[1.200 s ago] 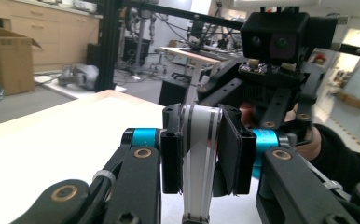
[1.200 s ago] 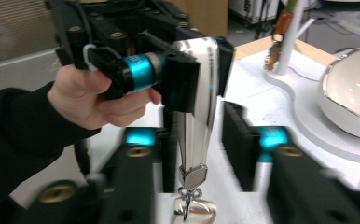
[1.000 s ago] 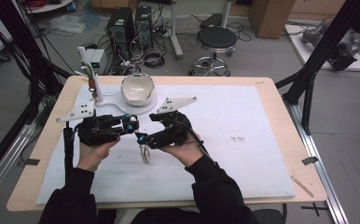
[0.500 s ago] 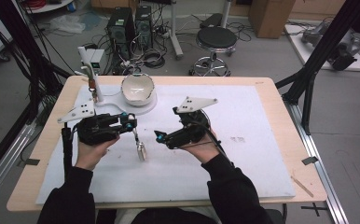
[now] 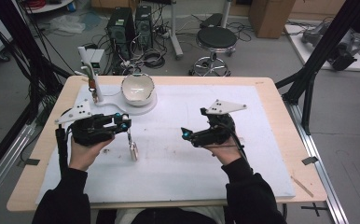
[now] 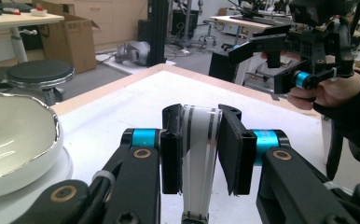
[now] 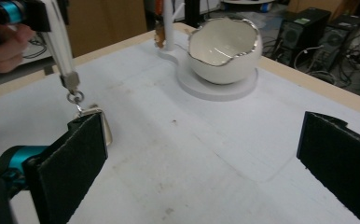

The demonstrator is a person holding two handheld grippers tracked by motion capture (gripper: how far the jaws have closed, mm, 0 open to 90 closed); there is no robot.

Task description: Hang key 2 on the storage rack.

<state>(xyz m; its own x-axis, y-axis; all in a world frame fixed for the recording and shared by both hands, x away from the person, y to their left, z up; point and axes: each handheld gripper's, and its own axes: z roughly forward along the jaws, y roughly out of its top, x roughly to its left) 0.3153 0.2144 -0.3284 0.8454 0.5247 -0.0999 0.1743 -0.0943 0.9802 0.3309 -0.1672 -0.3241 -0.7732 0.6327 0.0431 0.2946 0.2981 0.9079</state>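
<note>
My left gripper point(image 5: 124, 125) is shut on a white strap with dark stripes point(image 6: 197, 177), pinched between its pads near the top. The strap hangs down to a metal ring and a small silver tag point(image 5: 133, 151), which reaches the white mat. In the right gripper view the strap point(image 7: 59, 42) and tag point(image 7: 104, 126) hang at the left, past my left jaw. My right gripper point(image 5: 185, 134) is well to the right of the tag; its jaws have just been opening and stand wide with nothing between them point(image 7: 211, 158).
A white eggshell-shaped bowl with a silver rim point(image 5: 137, 88) sits on a round white base point(image 5: 143, 108) at the back left, with a thin post point(image 5: 94, 88) beside it. The white mat point(image 5: 262, 163) covers the wooden table.
My right gripper has drawn away to the right from the tag and opened its jaws. The left gripper has stayed put with the strap, and the tag now hangs free.
</note>
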